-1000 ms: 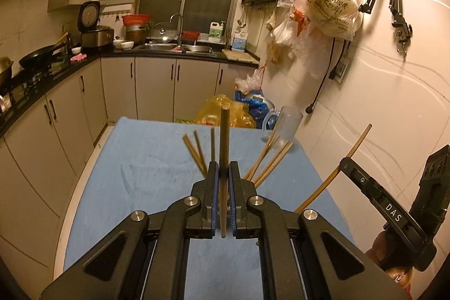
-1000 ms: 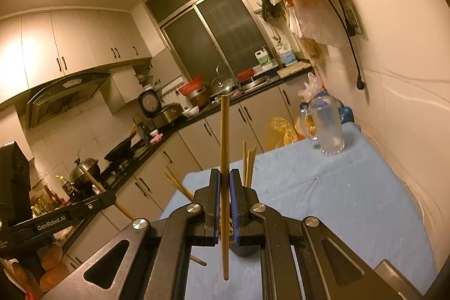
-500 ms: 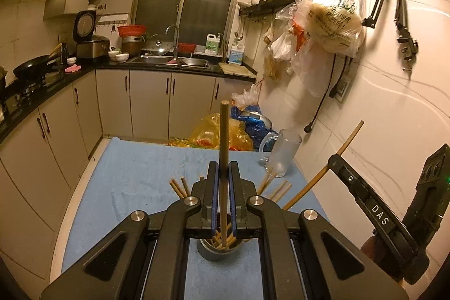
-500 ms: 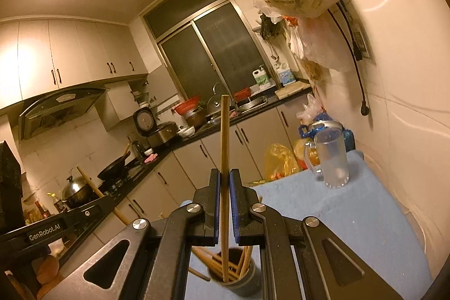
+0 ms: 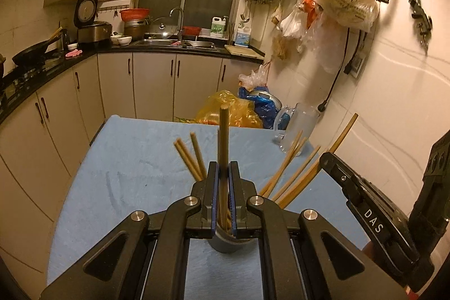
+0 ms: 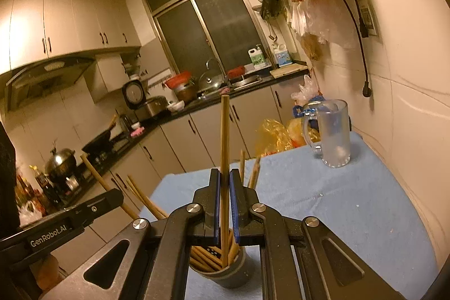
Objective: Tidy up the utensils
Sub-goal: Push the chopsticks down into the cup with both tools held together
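A grey holder cup (image 6: pixel 232 276) stands on the blue cloth (image 6: pixel 337 215) with several wooden chopsticks fanned out of it; it also shows in the left wrist view (image 5: pixel 225 243). My left gripper (image 5: pixel 224 176) is shut on one upright chopstick (image 5: pixel 223 137) whose lower end sits in the cup. My right gripper (image 6: pixel 224 184) is shut on another upright chopstick (image 6: pixel 224 137), its lower end among the sticks in the cup. Each gripper shows at the edge of the other's view.
A frosted glass mug (image 6: pixel 333 131) stands at the far right of the cloth by the tiled wall. Yellow and blue plastic bags (image 5: pixel 233 111) lie beyond the table's far edge. Kitchen cabinets and a counter (image 5: pixel 168 47) run behind and along the left.
Both grippers have come down over the cup. The lower ends of both held chopsticks have gone into the cup among the other sticks.
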The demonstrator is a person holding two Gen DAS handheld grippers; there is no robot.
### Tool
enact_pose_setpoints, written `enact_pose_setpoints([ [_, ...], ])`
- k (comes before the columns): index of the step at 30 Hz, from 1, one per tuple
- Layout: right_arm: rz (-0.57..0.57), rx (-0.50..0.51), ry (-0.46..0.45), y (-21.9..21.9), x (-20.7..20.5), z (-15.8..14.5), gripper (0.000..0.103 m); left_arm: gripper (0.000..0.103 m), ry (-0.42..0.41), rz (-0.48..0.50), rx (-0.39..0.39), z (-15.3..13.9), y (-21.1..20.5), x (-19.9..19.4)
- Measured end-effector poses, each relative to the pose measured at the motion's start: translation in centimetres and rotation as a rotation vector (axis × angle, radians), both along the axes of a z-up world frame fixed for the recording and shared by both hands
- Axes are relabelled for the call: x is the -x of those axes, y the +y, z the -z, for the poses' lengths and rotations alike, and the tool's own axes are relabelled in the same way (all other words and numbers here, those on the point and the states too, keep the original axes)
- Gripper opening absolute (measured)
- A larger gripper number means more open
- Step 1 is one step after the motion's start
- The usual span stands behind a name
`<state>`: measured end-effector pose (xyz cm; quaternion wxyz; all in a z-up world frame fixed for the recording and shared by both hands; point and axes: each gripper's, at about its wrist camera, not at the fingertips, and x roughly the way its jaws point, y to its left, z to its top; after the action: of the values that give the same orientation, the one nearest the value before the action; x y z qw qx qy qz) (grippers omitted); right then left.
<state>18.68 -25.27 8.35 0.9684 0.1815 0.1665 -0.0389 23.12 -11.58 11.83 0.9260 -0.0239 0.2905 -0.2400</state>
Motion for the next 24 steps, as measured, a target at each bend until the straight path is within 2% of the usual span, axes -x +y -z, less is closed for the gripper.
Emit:
enact_pose_setpoints([
  [7, -0.002, 0.021, 0.034, 0.2, -0.5, 2.2, 0.007, 0.007, -0.004, -0.010, -0.037, 2.3, 0.1, -0.1],
  [24, -0.019, 0.000, 0.091, 0.0, -1.7, 4.1, 0.007, 0.010, 0.030, -0.024, -0.050, 4.4, 0.2, -1.5],
])
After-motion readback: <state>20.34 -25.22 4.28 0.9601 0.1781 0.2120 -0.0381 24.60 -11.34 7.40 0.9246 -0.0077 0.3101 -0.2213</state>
